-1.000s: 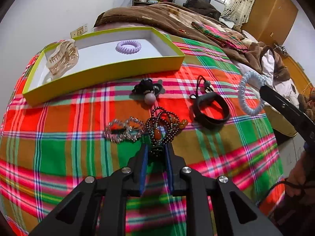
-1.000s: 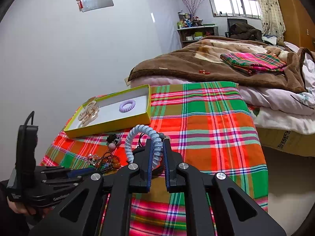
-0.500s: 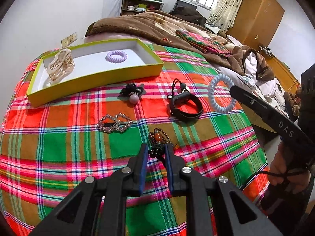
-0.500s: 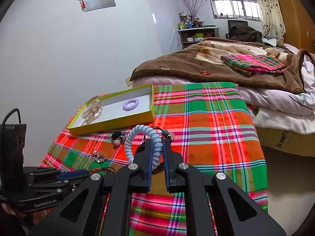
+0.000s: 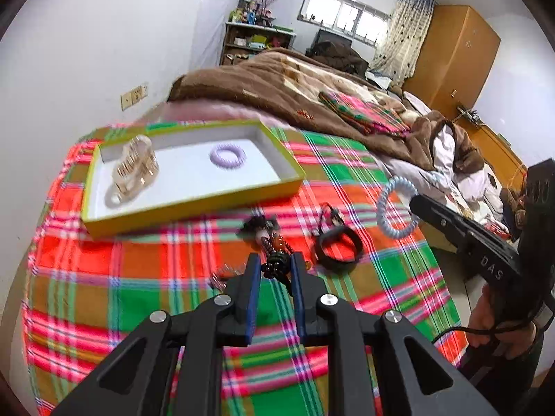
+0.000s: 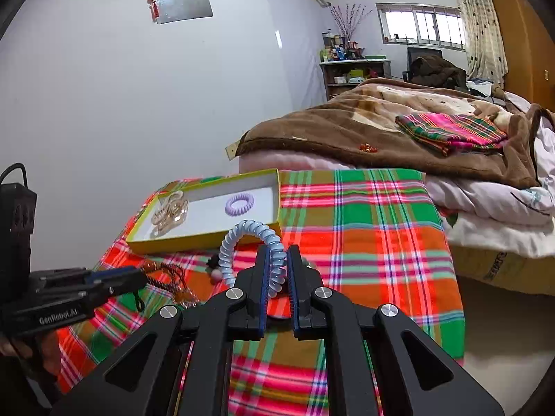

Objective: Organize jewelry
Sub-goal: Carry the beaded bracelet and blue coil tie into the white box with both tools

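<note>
Two hand-held black claws work above a bed covered by a red, green and pink plaid cloth (image 5: 138,270). The left claw (image 5: 274,267) is nearly closed, pinching a dark beaded bracelet with orange beads (image 5: 275,260) at lower centre of its view. The right claw (image 6: 276,267) is also nearly closed, gripping a pale blue spiral hair tie (image 6: 249,242) that loops up in front of it. The target, a shallow yellow-green box with a white floor (image 5: 194,204), sits at upper left of the left view; it holds a translucent beige hair claw clip (image 5: 133,170) and a lilac spiral hair tie (image 5: 227,154).

To do this step well, each piece probably needs carrying clear over the box rim to a bare patch of floor before letting go, one hand at a time.

The left view is motion-blurred. A black wristband (image 5: 338,248) and a small dark bobble tie (image 5: 258,225) lie loose on the cloth; a sparkly clip beside the left claw is mostly hidden.
</note>
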Motion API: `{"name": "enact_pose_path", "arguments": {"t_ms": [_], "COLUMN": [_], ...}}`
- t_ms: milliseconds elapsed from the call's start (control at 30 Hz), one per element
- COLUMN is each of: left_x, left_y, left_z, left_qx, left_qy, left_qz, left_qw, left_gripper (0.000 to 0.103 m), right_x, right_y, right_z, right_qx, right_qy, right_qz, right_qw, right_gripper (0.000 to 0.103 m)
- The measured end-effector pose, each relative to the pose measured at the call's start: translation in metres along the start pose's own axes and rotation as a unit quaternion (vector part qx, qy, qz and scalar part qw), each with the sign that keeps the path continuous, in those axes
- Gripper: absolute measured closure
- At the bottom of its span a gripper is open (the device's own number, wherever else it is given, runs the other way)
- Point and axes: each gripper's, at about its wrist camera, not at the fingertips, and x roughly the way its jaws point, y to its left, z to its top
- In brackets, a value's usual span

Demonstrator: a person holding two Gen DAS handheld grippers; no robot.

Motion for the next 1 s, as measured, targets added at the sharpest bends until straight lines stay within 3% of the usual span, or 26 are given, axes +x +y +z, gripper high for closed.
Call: {"name": "enact_pose_path", "arguments": {"t_ms": [533,1000], "left_x": [0.019,0.076], "left_y": [0.06,0.093], "left_z": [0.066,0.105], "left_qx": [-0.028,-0.061], "left_qy": [-0.029,-0.012], "left_qz": [0.027,0.028], "left_qw": [0.9988,0.9976], "left_gripper": [0.085,0.085], "right_x": [0.071,0.156], "right_y": [0.021,0.046], "right_z": [0.057,0.064], "right_qx": [-0.037,-0.081], "right_qy": [0.023,0.1], "right_qz": [-0.027,-0.063], "right_qw": [0.999,0.99], "right_gripper": [0.093,0.093]}}
